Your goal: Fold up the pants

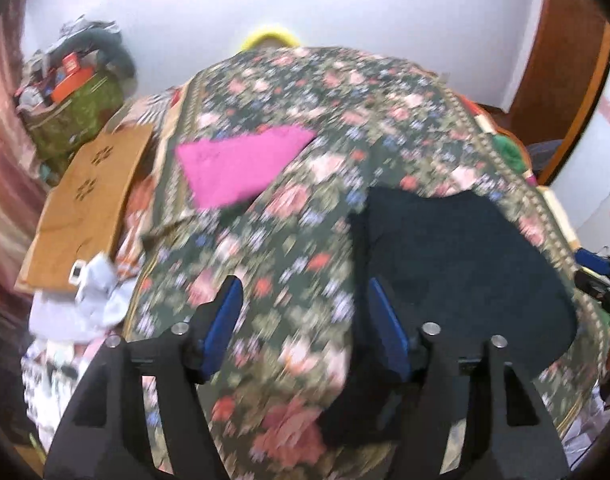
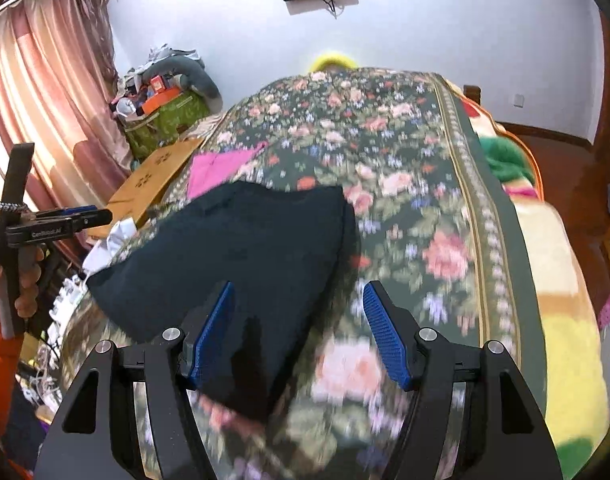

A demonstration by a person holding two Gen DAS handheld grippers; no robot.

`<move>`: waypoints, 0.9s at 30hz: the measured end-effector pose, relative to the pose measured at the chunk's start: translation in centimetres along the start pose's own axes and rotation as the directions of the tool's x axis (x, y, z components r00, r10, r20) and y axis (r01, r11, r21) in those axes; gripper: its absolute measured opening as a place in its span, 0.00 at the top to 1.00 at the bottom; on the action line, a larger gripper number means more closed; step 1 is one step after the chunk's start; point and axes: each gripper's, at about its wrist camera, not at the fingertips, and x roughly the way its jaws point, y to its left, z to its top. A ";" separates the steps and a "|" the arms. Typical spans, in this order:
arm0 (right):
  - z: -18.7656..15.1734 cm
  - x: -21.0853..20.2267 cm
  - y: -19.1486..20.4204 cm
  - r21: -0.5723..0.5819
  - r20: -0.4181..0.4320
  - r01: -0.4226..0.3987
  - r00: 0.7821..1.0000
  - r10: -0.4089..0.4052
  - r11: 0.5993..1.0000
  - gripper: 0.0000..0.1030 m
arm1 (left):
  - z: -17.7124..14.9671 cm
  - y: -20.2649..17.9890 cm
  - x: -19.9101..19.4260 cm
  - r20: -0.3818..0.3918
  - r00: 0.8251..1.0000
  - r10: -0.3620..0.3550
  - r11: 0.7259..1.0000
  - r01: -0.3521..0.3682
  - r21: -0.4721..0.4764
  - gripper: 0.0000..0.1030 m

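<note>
Dark navy pants (image 1: pixel 457 264) lie folded in a compact stack on the floral bedspread (image 1: pixel 305 112); they also show in the right wrist view (image 2: pixel 241 256). My left gripper (image 1: pixel 305 312) is open and empty, held above the bed just left of the pants. My right gripper (image 2: pixel 301 316) is open and empty, held above the pants' near right corner. The left gripper also shows in the right wrist view (image 2: pixel 93 214), held in a hand at the far left. Both views are motion-blurred.
A pink cloth (image 1: pixel 241 164) lies on the bedspread beyond the pants. A brown cardboard box (image 1: pixel 85 208) and a cluttered green bag (image 1: pixel 77 116) stand at the bed's left side. Pink curtains (image 2: pixel 45 120) hang at left. A striped blanket (image 2: pixel 561 288) lies along the bed's right edge.
</note>
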 end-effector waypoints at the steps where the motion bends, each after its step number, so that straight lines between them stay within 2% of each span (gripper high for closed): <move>1: 0.8 0.9 -0.2 -0.006 -0.003 -0.004 1.000 0.004 1.000 0.39 | 0.7 -0.4 0.5 -0.003 1.000 -0.012 1.000 0.012 0.007 0.37; 3: 1.8 2.4 -0.7 -0.008 -0.017 -0.013 1.000 0.013 1.000 0.40 | 2.5 -1.6 2.0 -0.021 0.999 -0.050 0.998 0.050 0.031 0.36; 8: 3.9 6.1 -2.2 0.013 -0.076 -0.033 0.997 0.034 0.999 0.62 | 5.3 -4.4 6.5 -0.091 0.991 -0.098 0.989 0.107 0.101 0.37; 11: 4.5 8.3 -3.1 0.017 -0.120 -0.034 0.992 0.036 0.999 0.74 | 6.0 -5.7 8.8 -0.123 0.987 -0.104 0.982 0.121 0.142 0.53; 13: 4.4 9.4 -3.5 0.004 -0.148 -0.022 0.989 0.023 1.000 0.80 | 6.1 -5.9 10.6 -0.164 0.980 -0.109 0.981 0.133 0.140 0.69; 15: 4.0 10.2 -3.8 -0.010 -0.176 -0.025 0.984 0.023 1.000 0.82 | 5.9 -5.7 12.2 -0.191 0.977 -0.094 0.982 0.122 0.143 0.71; 19: 3.1 11.3 -4.2 -0.029 -0.225 -0.022 0.974 0.015 0.999 0.82 | 5.4 -5.0 13.2 -0.188 0.979 -0.084 0.984 0.111 0.141 0.69; 23: 3.8 9.7 -3.6 -0.077 -0.202 0.007 0.979 -0.023 0.997 0.82 | 6.0 -3.9 11.7 -0.143 0.990 0.018 0.986 0.006 0.166 0.70; 24: 3.9 9.2 -3.5 -0.085 -0.198 0.010 0.980 -0.027 0.996 0.81 | 6.1 -3.3 11.2 -0.141 0.990 0.011 0.988 0.011 0.154 0.68; 26: 4.1 7.9 -3.4 -0.081 -0.189 0.006 0.982 -0.021 0.997 0.72 | 6.4 -2.1 10.6 -0.158 0.987 -0.039 0.992 0.057 0.111 0.64; 27: 4.2 7.6 -3.4 -0.072 -0.184 0.004 0.983 -0.017 0.997 0.57 | 6.4 -1.6 10.3 -0.165 0.984 -0.065 0.993 0.081 0.088 0.56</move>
